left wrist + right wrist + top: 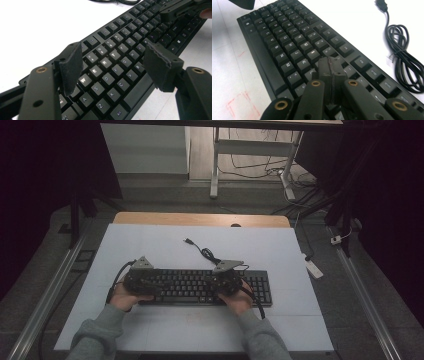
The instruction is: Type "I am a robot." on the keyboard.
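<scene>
In the lower middle of the high view, two grey sleeves (100, 332) are coming in from the bottom edge, and each hand is holding a set of tongs over a black keyboard (200, 287) that is lying across the white table (150, 250).

The left tongs (137, 280) are sitting at the keyboard's left end. In the left gripper view their jaws are standing wide apart, one pad (71, 67) at the left of the frame and the other at the right, with nothing clamped between them. The keyboard (112, 65) is running diagonally from lower left to upper right beneath that gap, the letter keys W, E, R and T lying just past the left pad. I cannot tell whether the pads are touching the keys.

The right tongs (225, 279) are sitting over the keyboard's right half, left of the number pad. In the right gripper view their jaws are pressed together, pad against pad, in the lower middle of the frame, holding nothing. Their joined tip is pointing at the keys just right of K and L, and the keyboard (287, 47) is stretching away toward the upper left.

Farther off, a coiled black cable (404, 62) with its plug (188, 241) is lying on the table just beyond the keyboard's far edge.
</scene>
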{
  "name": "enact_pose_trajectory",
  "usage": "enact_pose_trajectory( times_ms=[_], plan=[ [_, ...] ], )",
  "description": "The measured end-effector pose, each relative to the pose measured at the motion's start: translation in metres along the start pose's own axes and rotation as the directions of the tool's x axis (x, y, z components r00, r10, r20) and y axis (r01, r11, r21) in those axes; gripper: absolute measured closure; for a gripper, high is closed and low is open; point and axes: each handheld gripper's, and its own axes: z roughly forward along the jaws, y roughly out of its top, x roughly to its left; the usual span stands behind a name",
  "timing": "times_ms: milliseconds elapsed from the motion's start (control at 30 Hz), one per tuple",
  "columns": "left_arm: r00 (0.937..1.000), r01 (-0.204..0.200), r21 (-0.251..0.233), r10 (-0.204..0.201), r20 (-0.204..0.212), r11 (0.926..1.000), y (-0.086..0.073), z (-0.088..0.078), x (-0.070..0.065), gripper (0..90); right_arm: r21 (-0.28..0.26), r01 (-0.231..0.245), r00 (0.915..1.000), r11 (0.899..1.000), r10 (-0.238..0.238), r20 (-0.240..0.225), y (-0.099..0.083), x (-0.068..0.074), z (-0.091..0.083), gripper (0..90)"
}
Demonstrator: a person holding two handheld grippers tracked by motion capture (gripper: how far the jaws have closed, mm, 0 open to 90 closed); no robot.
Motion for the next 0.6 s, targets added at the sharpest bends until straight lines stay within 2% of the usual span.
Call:
enact_pose_trajectory(
  times_ms=[267, 600],
  plan=[
    [1.0, -0.001, 0.002, 0.001, -0.001, 1.0, 0.0, 0.0, 0.0, 32.2, 0.015, -0.004, 1.0, 1.0, 0.004, -0.002, 0.006, 0.002, 0.016, 89.4],
    [1.0, -0.001, 0.003, 0.001, -0.001, 1.0, -0.001, 0.0, 0.001, 32.2, 0.027, -0.004, 1.0, 1.0, 0.003, 0.007, 0.008, 0.003, 0.026, 89.3]
  ],
)
